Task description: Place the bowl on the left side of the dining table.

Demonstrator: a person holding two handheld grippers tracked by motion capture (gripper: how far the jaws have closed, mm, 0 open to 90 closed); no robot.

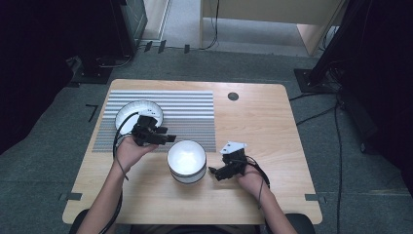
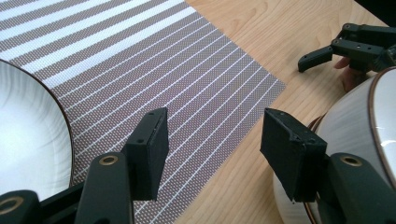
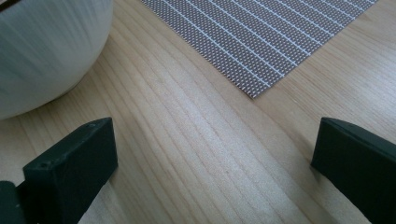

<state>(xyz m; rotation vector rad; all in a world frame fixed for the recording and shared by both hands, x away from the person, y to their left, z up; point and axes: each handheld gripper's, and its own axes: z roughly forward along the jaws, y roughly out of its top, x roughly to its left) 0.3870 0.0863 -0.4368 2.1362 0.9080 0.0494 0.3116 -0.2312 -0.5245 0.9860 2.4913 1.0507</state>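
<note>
No legible text — none anywhere.

A white bowl (image 1: pixel 187 161) with a thin dark rim stands upright on the bare wooden table, between the two grippers, just beside each. A second white bowl (image 1: pixel 139 113) rests on the striped placemat (image 1: pixel 185 114), partly under the left gripper (image 1: pixel 163 138).

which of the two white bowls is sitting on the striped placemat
The bowl at the left, by the left gripper, sits on the striped placemat. The other bowl, between the grippers, stands on the bare wooden table.
</note>
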